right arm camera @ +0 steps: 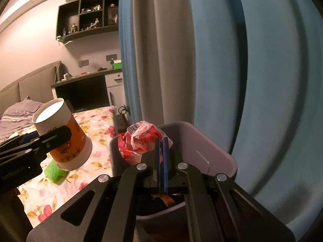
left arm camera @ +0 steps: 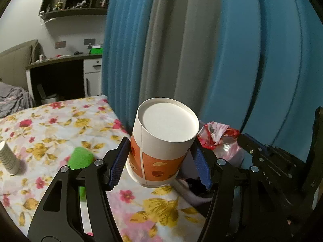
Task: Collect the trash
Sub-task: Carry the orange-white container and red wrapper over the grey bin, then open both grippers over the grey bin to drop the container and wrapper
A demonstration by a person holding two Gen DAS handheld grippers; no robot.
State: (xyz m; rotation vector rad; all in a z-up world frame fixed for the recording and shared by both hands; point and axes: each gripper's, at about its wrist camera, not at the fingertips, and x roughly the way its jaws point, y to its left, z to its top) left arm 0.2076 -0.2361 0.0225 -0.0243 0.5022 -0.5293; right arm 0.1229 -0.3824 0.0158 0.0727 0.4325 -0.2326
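Observation:
My left gripper (left arm camera: 160, 147) is shut on a paper cup (left arm camera: 161, 141), white with an orange printed band, its flat bottom turned toward the camera. The blue pads press on both sides of the cup. In the right wrist view the cup (right arm camera: 52, 117) hangs over the floral table edge. My right gripper (right arm camera: 161, 141) is shut on a crumpled red and white plastic wrapper (right arm camera: 139, 139), held above the open grey bin (right arm camera: 201, 147). The wrapper (left arm camera: 218, 133) also shows in the left wrist view, just right of the cup.
A floral tablecloth (left arm camera: 60, 125) covers the table, with a green spongy item (left arm camera: 80, 157) and a stack of white cups (left arm camera: 9, 159) on it. Blue and grey curtains (left arm camera: 222, 60) hang close behind. The bin holds dark rubbish (right arm camera: 167, 198). A desk and shelves stand at the far left.

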